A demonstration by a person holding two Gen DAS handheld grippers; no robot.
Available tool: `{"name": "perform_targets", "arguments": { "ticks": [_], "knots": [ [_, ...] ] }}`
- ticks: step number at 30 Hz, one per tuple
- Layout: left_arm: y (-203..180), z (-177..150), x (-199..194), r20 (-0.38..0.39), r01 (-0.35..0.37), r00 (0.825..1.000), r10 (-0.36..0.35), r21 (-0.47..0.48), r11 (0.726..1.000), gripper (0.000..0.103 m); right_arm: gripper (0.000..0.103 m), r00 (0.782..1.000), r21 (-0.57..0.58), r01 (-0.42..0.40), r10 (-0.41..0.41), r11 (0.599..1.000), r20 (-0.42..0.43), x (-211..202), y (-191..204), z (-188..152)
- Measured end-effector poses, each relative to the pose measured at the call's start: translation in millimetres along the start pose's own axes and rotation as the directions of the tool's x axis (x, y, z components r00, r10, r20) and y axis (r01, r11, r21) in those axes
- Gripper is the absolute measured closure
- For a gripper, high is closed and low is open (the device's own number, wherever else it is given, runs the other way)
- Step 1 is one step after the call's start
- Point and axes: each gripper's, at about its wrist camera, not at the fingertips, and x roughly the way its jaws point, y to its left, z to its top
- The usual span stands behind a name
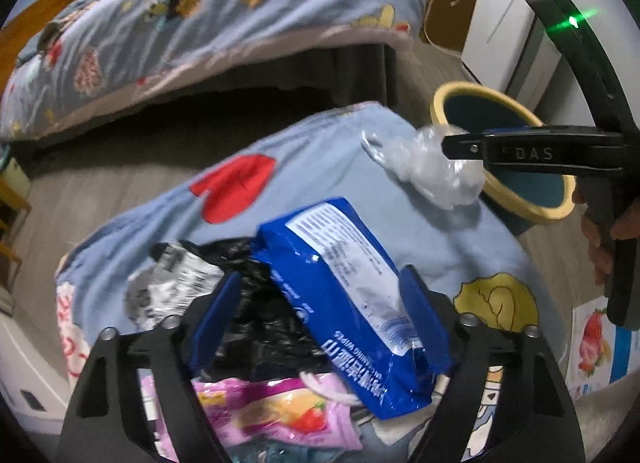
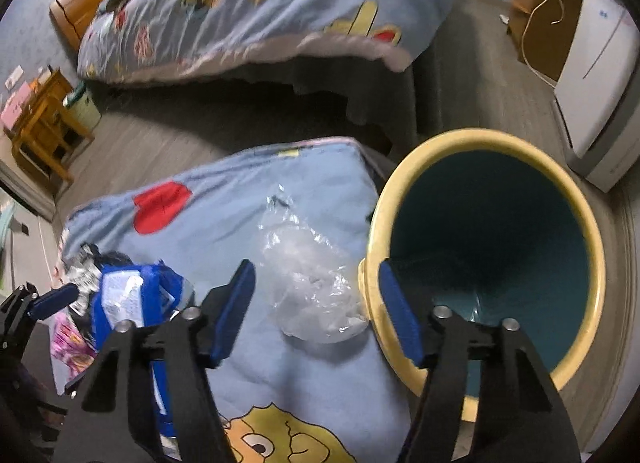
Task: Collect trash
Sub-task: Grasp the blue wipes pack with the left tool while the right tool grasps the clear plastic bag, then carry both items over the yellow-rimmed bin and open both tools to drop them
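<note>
Left side first: only the left wrist view really shows the trash pile, with a crumpled black bag [image 1: 240, 263], a pink snack wrapper [image 1: 276, 415] and a blue wipes pack [image 1: 344, 295] lying on the blue cartoon blanket [image 1: 320, 167]. The left gripper [image 1: 320, 311] hangs over the pile with its fingers well apart. The wipes pack sits between them; an actual grip can't be made out. Its long axis runs from upper left to lower right.

The right wrist view shows deep into the yellow-rimmed bin [image 2: 596, 263]. The right gripper [image 2: 316, 311] is partly spread, straddling a clear plastic bag [image 2: 312, 287] on the blanket, just beside the bin, not pinching it.
</note>
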Motion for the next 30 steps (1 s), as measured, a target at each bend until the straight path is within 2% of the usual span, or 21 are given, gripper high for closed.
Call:
{"name": "perform_targets", "arguments": {
  "ticks": [1, 3, 4, 5, 6, 9, 10, 11, 14, 18, 22, 30],
  "knots": [
    [-2.1, -0.4, 4.2, -0.008, 0.003, 1.000, -0.003, 0.009, 1.000, 0.027, 0.046, 1.000, -0.004, 0.003, -0.003, 1.000, -0.017, 6.8, -0.2, -0.2],
    [-3.8, -0.5, 10.9, -0.030, 0.014, 0.999, -0.014, 0.008, 1.000, 0.032, 0.061, 0.999, -0.011, -0.007, 0.006, 1.000, -0.053, 16.8, 0.5, -2.4],
    [-4.1, -0.8, 12.8, -0.037, 0.018, 0.999, -0.018, 0.000, 1.000, 0.034, 0.064, 0.998, -0.014, -0.002, 0.001, 1.000, -0.067, 20.2, 0.3, -3.3],
    [-4.2, -0.9, 13.5, -0.041, 0.025, 0.999, -0.025, -0.009, 1.000, 0.038, 0.070, 0.998, -0.018, 0.003, -0.004, 1.000, -0.070, 20.9, 0.7, -4.2],
    [-4.6, -0.7, 13.9, -0.041, 0.033, 0.999, -0.034, -0.015, 0.999, 0.039, 0.079, 0.997, -0.019, 0.004, -0.006, 1.000, -0.074, 21.8, 0.7, -4.4],
    [-7.7, -1.1, 12.3, -0.038, 0.038, 0.999, -0.038, -0.008, 0.999, 0.050, 0.091, 0.997, -0.010, -0.014, 0.013, 1.000, -0.072, 19.3, 0.5, -3.8],
    [-8.1, -0.4, 11.7, -0.038, 0.035, 0.999, -0.036, -0.008, 0.999, 0.064, 0.092, 0.998, -0.015, -0.010, 0.009, 1.000, -0.066, 16.1, 1.1, -2.8],
    [-7.2, -1.0, 10.5, -0.042, 0.037, 0.998, -0.038, -0.012, 0.999, 0.069, 0.093, 0.998, -0.016, -0.006, 0.005, 1.000, -0.060, 13.1, 2.3, -1.4],
    [-5.3, -1.6, 6.4, -0.032, 0.051, 0.998, -0.052, -0.026, 0.998, 0.076, 0.094, 0.999, 0.009, -0.027, 0.027, 1.000, -0.019, -3.4, 1.1, 3.5],
    [-9.3, -0.3, -2.6, 0.001, 0.025, 1.000, -0.025, 0.004, 1.000, 0.081, 0.094, 0.997, 0.017, -0.055, 0.054, 0.998, 0.050, -30.6, -0.8, 10.0],
    [-8.0, 6.6, -19.5, 0.058, 0.017, 0.998, -0.015, -0.022, 1.000, 0.087, 0.094, 0.993, 0.044, -0.058, 0.053, 0.997, 0.103, -53.0, -14.3, 12.2],
    [-22.7, 24.4, -62.1, 0.192, -0.002, 0.981, 0.001, 0.008, 1.000, 0.088, 0.094, 0.989, 0.162, -0.020, -0.004, 0.987, 0.148, -77.5, -68.0, 12.5]
  ]
}}
